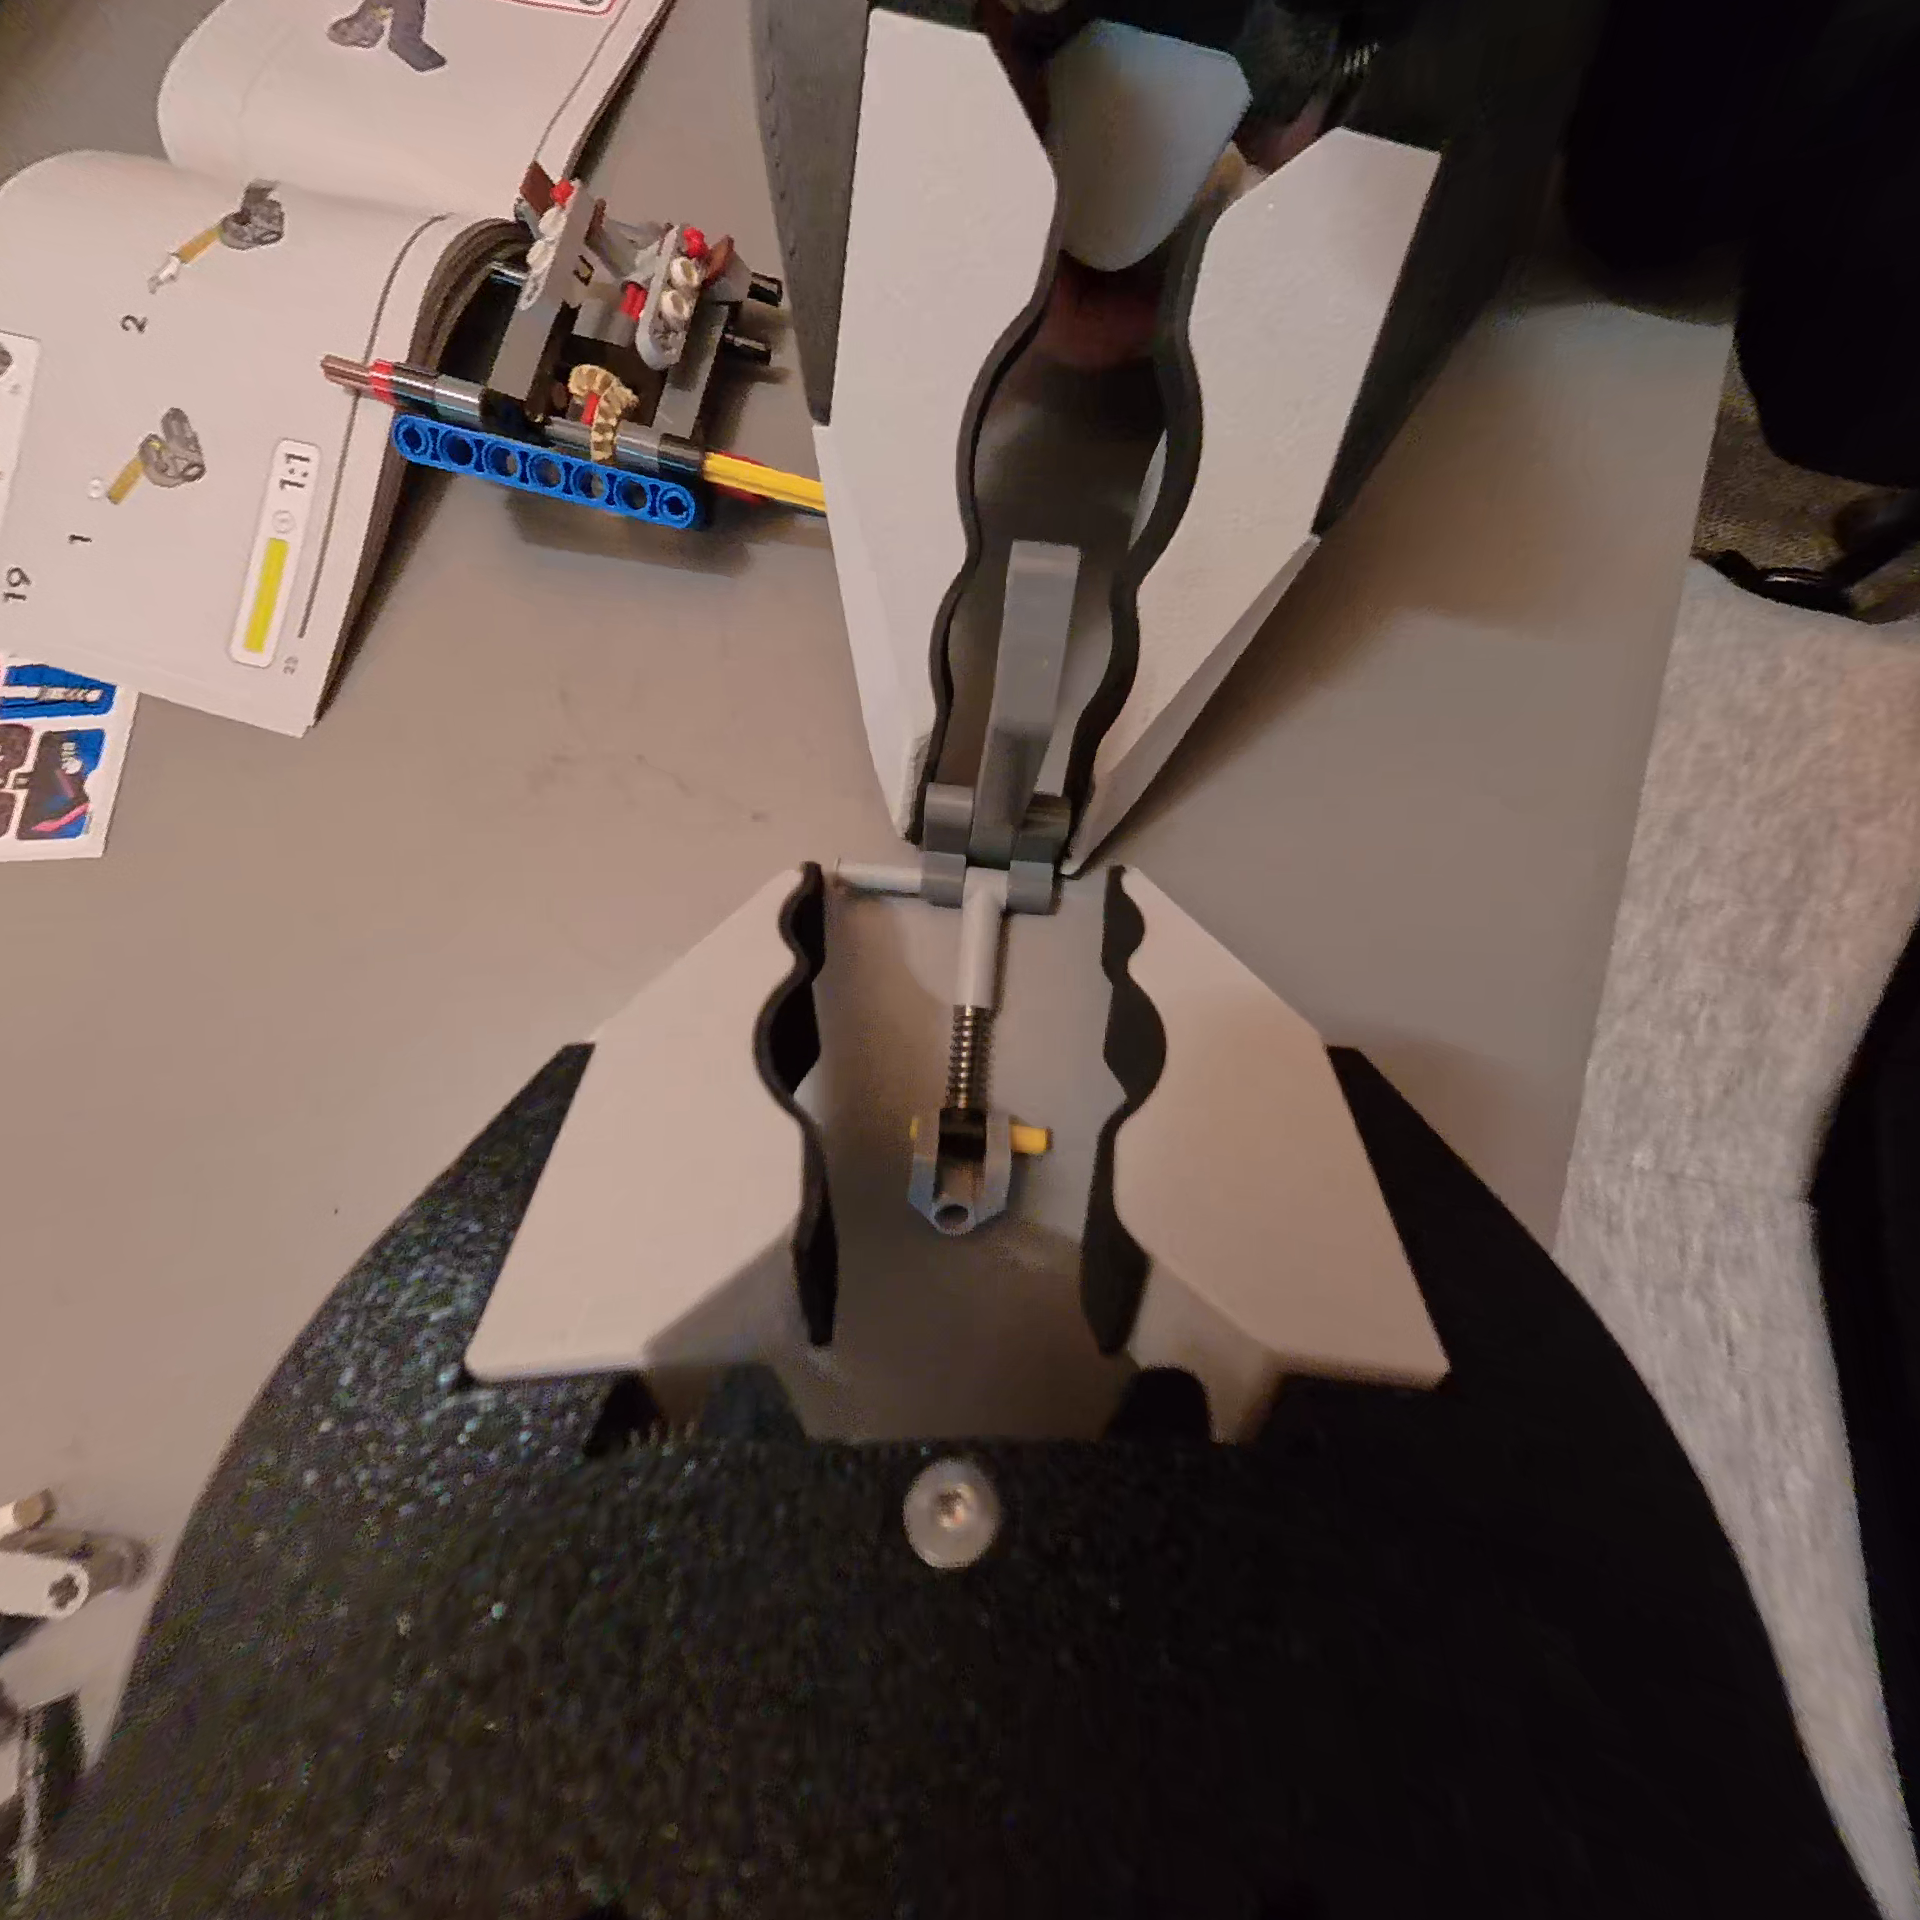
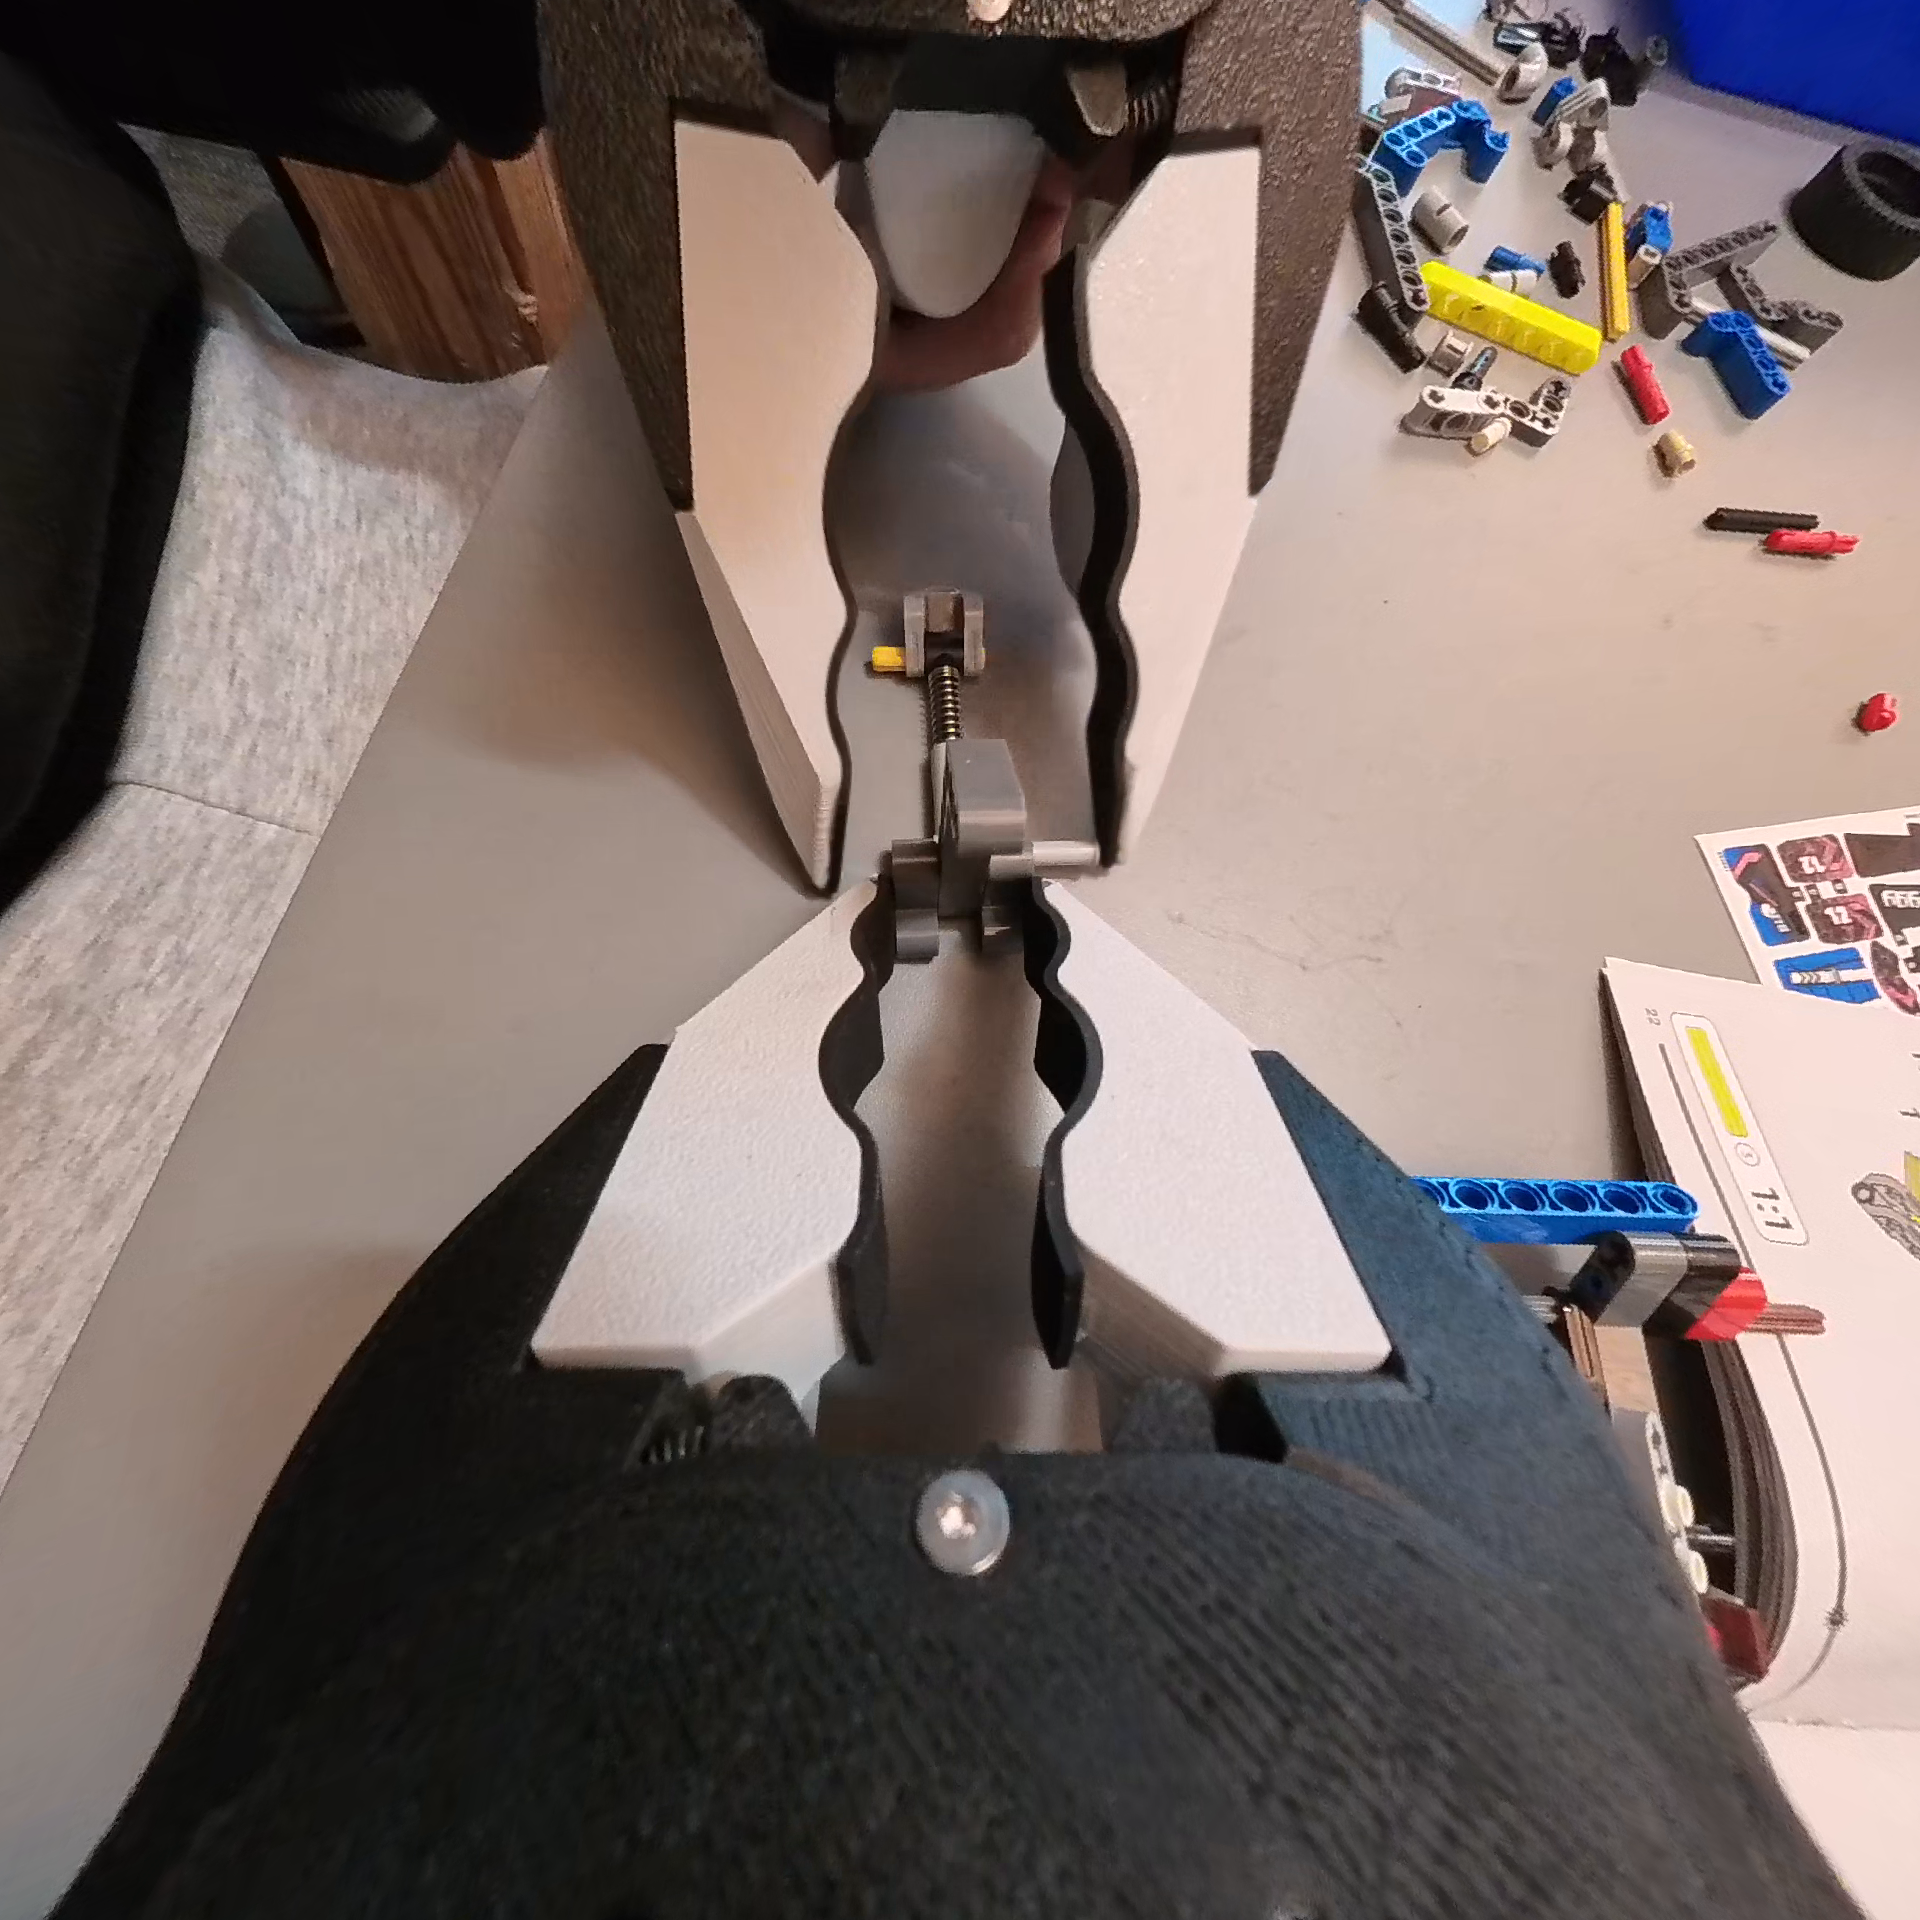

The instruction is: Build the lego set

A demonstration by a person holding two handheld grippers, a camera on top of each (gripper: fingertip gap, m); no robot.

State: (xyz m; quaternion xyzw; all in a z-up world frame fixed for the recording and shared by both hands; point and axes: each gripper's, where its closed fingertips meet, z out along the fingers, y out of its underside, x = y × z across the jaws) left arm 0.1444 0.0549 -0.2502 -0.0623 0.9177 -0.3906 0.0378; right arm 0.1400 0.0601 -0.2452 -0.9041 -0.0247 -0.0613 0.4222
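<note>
A small grey shock absorber (image 1: 971,1039) with a metal spring, a light grey rod and a yellow pin at its far end lies between the fingers of my left gripper (image 1: 966,883), which is open around it. Only the tip of its light grey cross pin (image 1: 878,875) touches one finger. My right gripper (image 2: 956,904) faces it tip to tip and is shut on a dark grey connector piece (image 2: 982,810) joined to the rod's end. The right gripper (image 1: 992,831) also shows from above in the left wrist view, and the left gripper (image 2: 966,862) in the right wrist view.
An open instruction booklet (image 1: 208,416) lies at the back left, with a partial build (image 1: 603,343) on a blue beam (image 1: 540,473) beside it. A sticker sheet (image 2: 1829,914) lies near. Loose bricks (image 2: 1507,312) and a black tyre (image 2: 1860,208) lie across the grey table. A grey cushion (image 1: 1766,935) borders the table edge. Less than 4 cm separates the two grippers' tips.
</note>
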